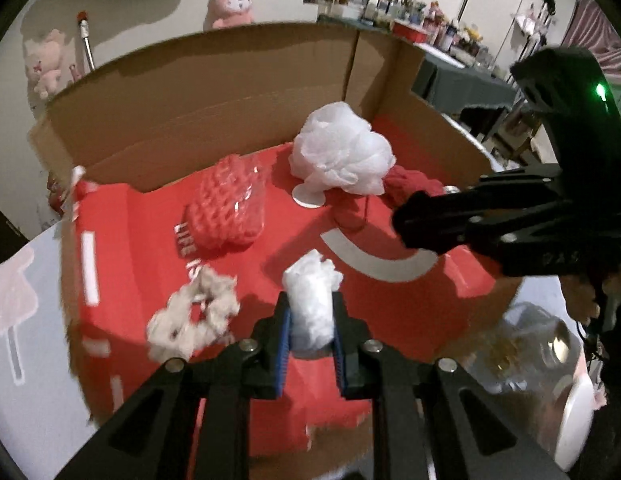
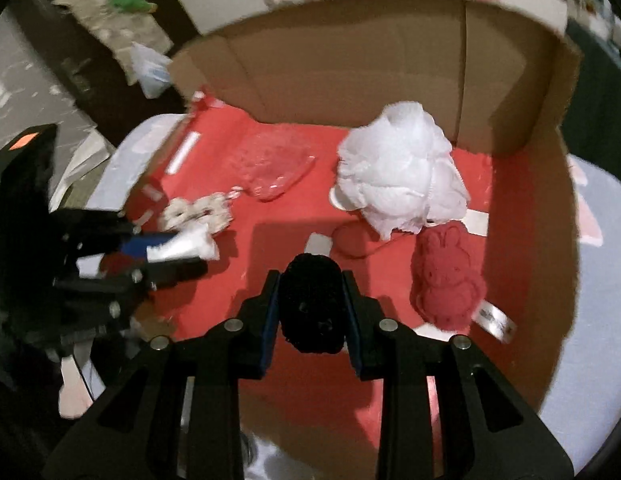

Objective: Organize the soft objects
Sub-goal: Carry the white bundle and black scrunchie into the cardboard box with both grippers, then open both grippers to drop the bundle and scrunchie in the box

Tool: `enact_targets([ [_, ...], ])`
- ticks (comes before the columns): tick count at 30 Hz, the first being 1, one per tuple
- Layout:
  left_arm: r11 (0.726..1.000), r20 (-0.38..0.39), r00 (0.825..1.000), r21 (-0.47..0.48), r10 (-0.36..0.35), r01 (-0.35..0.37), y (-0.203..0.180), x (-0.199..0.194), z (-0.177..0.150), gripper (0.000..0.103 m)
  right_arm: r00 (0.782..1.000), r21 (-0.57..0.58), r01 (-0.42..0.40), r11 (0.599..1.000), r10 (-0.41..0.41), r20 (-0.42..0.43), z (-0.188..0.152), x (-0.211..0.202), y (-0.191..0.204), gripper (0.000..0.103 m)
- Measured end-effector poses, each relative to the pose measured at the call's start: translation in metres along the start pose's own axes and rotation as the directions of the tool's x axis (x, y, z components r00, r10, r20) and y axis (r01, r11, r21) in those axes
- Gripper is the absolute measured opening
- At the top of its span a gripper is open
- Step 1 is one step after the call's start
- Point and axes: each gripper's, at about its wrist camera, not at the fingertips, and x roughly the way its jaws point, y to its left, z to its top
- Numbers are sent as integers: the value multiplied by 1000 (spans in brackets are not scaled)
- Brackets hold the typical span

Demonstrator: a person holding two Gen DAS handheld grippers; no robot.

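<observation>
A cardboard box (image 1: pixel 214 80) with a red printed floor lies open; it also shows in the right wrist view (image 2: pixel 390 52). My left gripper (image 1: pixel 310 320) is shut on a small white soft wad (image 1: pixel 312 300) over the box's near part. My right gripper (image 2: pixel 310 304) is shut on a black fuzzy object (image 2: pixel 310 300) above the box floor. Inside lie a large white mesh puff (image 1: pixel 340 152), a red knitted piece in clear wrap (image 1: pixel 226 204), a cream scrunchie (image 1: pixel 194 320) and a red bunny-shaped sponge (image 2: pixel 446 276).
The box sits on a pale tablecloth (image 1: pixel 26 360). A clear bag with items (image 1: pixel 522 344) and a white dish (image 1: pixel 578 412) lie right of the box. Plush toys (image 1: pixel 230 4) and a cluttered shelf (image 1: pixel 410 8) stand behind. The right gripper (image 1: pixel 490 220) reaches in from the right.
</observation>
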Motion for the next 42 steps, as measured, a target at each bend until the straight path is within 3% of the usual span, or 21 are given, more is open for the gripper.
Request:
enact_targets([
  [12,1000,-96,995,1,27,-27,7,45,29,18,997,113,35,993,-27,-76,25,36,-30,27],
  [33,999,-95,995,19,45,-43,6,54,27,25,995,97,43,994,-33,-98,30,56,-28,30],
  [35,999,-93,995,19,42,-40,6,51,28,28,995,99,40,994,-31,-97,29,55,-30,33],
  [37,999,-90,995,22,46,-45,7,51,27,33,996,99,39,994,-30,-88,28,54,-31,56],
  [42,999,-84,995,18,46,-45,5,51,22,33,997,88,50,995,-43,-70,29,50,-29,59],
])
